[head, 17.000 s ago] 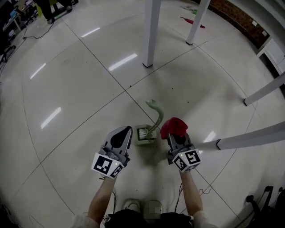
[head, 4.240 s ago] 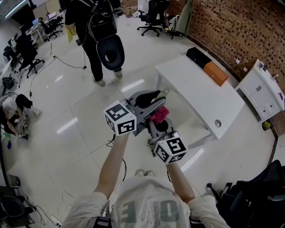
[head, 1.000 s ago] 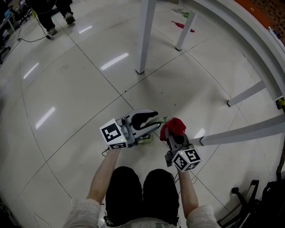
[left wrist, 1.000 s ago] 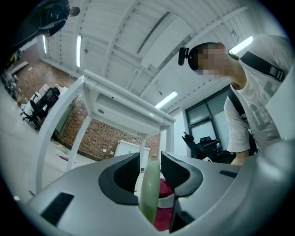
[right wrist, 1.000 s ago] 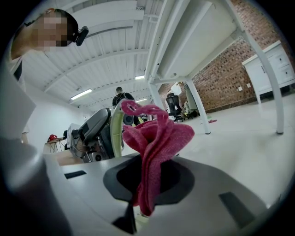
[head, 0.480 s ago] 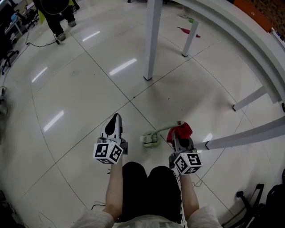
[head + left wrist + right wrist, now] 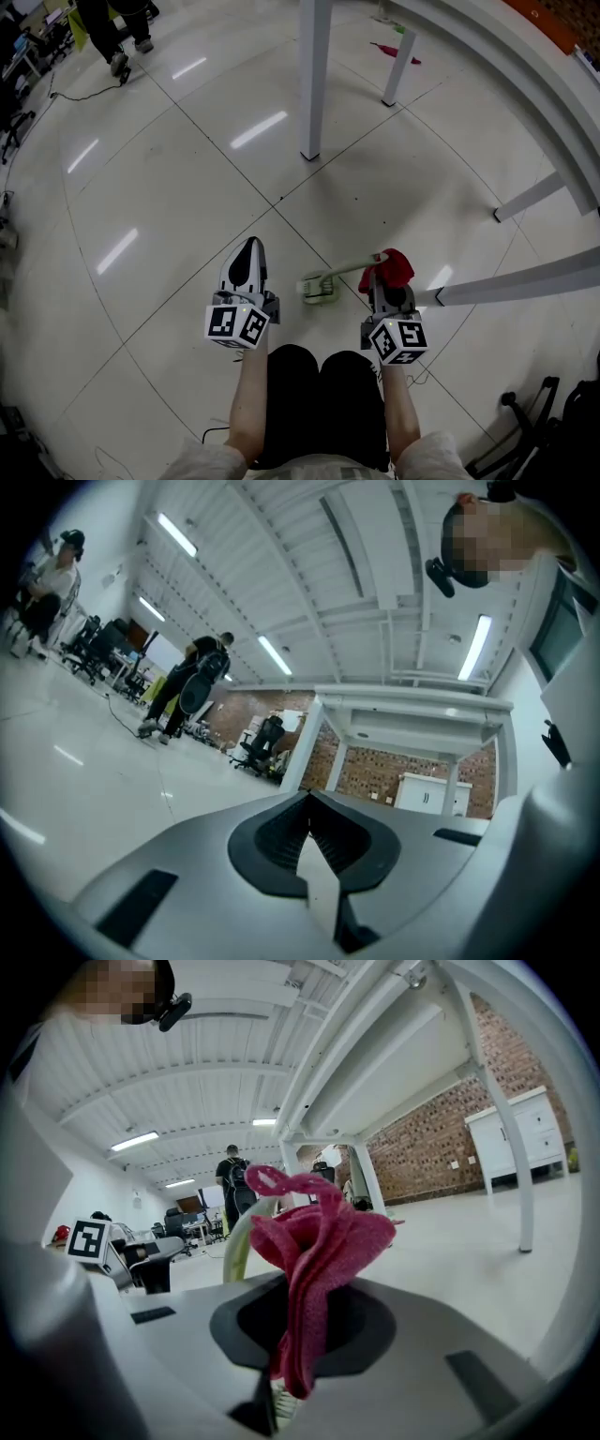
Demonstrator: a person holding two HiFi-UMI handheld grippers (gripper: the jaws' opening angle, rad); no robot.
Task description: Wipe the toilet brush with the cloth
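Observation:
The pale green toilet brush (image 7: 320, 289) rests on the tiled floor between my two grippers, its holder low and its curved handle (image 7: 353, 268) running right toward the red cloth (image 7: 396, 266). My right gripper (image 7: 384, 284) is shut on that cloth, which bunches out past its jaws. In the right gripper view the cloth (image 7: 314, 1241) fills the middle, and the handle (image 7: 238, 1238) rises just to its left. My left gripper (image 7: 248, 247) hovers left of the brush, pointing forward, apart from it. Its jaws (image 7: 309, 803) are shut with nothing between them.
White table legs (image 7: 312, 84) (image 7: 399, 54) stand ahead, and slanted white frame bars (image 7: 525, 279) run along the right. A person (image 7: 114, 28) walks at the far left. My knees (image 7: 319, 394) are just below the grippers. A dark chair base (image 7: 530, 422) sits at the lower right.
My left gripper came off the brush handle, swung left and now points forward, shut and empty. The brush stays on the floor. The right gripper has kept the cloth and hardly moved.

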